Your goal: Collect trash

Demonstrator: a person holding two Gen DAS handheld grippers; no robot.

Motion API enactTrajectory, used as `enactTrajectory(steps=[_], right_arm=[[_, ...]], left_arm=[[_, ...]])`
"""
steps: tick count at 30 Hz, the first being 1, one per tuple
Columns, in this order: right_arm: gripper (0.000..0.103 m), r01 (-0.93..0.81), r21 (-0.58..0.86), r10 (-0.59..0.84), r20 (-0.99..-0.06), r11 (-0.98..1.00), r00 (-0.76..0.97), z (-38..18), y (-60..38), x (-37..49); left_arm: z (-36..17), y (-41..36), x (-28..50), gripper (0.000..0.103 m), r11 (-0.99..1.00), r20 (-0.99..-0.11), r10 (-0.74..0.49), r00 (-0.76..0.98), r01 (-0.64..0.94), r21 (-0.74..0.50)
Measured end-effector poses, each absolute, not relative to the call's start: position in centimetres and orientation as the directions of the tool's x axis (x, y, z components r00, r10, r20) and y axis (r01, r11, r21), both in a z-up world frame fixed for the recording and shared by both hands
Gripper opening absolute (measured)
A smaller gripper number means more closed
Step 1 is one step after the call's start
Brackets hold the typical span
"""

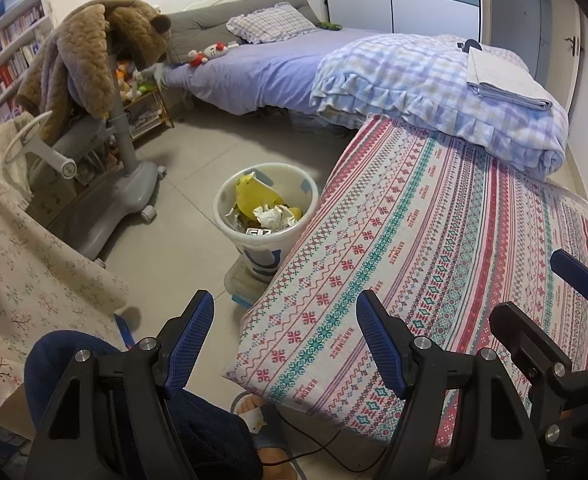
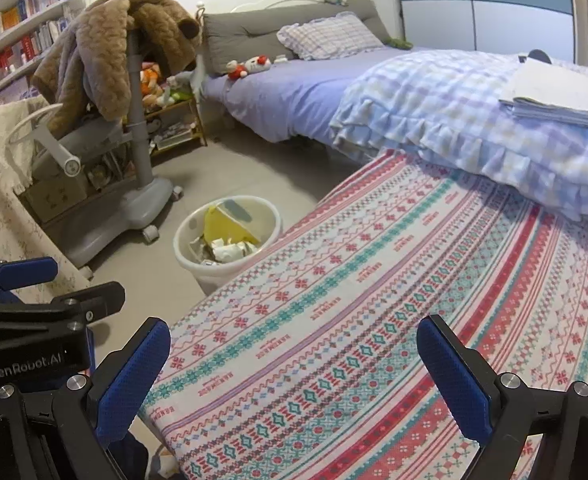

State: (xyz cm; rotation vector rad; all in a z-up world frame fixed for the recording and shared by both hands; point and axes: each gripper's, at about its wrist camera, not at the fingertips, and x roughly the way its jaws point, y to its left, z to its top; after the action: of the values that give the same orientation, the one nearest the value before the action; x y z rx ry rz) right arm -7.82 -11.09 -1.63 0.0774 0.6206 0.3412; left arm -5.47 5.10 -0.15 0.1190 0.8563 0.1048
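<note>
Trash (image 1: 265, 210) fills a white waste bin (image 1: 230, 196) that stands on the grey tiled floor (image 1: 198, 148), tucked against the near corner of a surface covered by a patterned cloth (image 1: 433, 248) of red, teal and pink bands. Crumpled paper and a large yellow wrapper (image 1: 254, 194) sit heaped inside the bin (a small printed card lies against its near wall).

From the left wrist view, the left hand-held gripper (image 1: 286, 338) hangs over the floor and the cloth's edge, its blue-padded fingers spread wide with nothing between them. The bin lies ahead of it and slightly to the left, well apart. Part of the right hand-held gripper shows at the right edge of this view.

From the right wrist view, the right hand-held gripper (image 2: 294, 380) hovers over the patterned cloth, fingers likewise wide apart and holding nothing. The bin sits ahead and to its left, beyond the cloth's edge.

Behind the bin stands a grey wheeled chair (image 1: 122, 184) draped with a brown plush coat (image 1: 94, 48), with a bed (image 1: 270, 68) farther back.
</note>
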Motion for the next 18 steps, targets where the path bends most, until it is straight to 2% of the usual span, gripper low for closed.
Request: enactTrajectory(steps=[18], right_arm=[[0.102,-0.296,0.186,0.349,-0.566,0.937,0.747,-1.93,-10.86,-7.64]], left_arm=[[0.0,5.59,-5.45,0.076,0.988,-0.739,0.142,0.658,-0.049,0.147]])
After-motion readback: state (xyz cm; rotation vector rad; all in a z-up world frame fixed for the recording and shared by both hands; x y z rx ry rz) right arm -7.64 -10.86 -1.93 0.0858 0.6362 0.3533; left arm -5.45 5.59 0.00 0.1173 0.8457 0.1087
